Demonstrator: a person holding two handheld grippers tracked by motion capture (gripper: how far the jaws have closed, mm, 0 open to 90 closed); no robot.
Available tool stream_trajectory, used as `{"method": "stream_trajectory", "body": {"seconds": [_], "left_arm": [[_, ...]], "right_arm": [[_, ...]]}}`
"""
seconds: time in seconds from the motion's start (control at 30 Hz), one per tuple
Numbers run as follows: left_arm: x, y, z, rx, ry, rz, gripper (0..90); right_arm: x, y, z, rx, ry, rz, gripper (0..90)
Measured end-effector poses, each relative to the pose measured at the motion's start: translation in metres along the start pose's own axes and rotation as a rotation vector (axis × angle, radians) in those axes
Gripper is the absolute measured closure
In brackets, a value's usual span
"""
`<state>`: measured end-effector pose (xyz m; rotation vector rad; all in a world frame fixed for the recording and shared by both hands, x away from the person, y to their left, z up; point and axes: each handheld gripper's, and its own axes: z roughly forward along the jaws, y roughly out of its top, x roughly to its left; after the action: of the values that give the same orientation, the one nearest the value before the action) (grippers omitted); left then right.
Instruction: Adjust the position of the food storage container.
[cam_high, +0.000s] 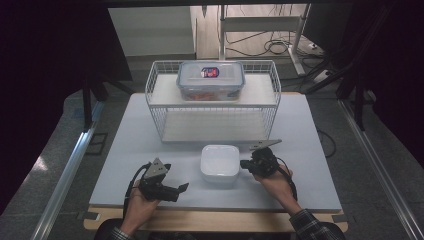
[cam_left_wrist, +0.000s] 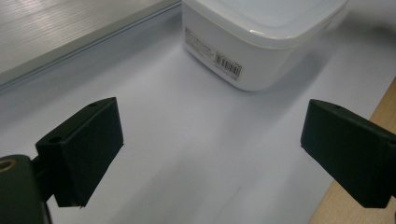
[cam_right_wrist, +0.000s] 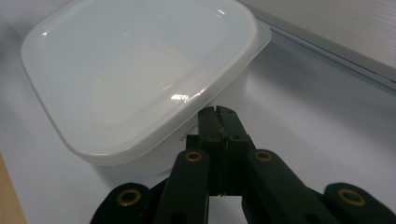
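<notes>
Approach is the step in hand: right claw, pressed together and empty, noses up to the white lidded tub on the table; left claw waits spread. Next, I judge, it must open to grip.

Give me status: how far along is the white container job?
Done: nothing visible yet; the white container sits lidded on the table in front of the wire rack.
In hand: the right gripper, jaws shut, is at the container's side under the lid rim; contact unclear. The left gripper waits open.
Left: presumably grasping and moving it.
</notes>
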<state>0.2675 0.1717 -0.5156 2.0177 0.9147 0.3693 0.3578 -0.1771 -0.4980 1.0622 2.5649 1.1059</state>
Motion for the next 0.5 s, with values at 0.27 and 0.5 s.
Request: {"method": "stream_trajectory", "body": {"seconds": [0.27,0.5], "left_arm": [[0.001,0.000,0.000,0.020,-0.003,-0.013,5.5],[-0.002,0.001,-0.001,0.055,0.002,-0.009,5.9]], "right_arm": [[0.002,0.004,0.004,-0.009,0.006,-0.014,87.1],[0.000,-0.003,-0.014,-0.057,-0.042,-0.030,72.1]]}}
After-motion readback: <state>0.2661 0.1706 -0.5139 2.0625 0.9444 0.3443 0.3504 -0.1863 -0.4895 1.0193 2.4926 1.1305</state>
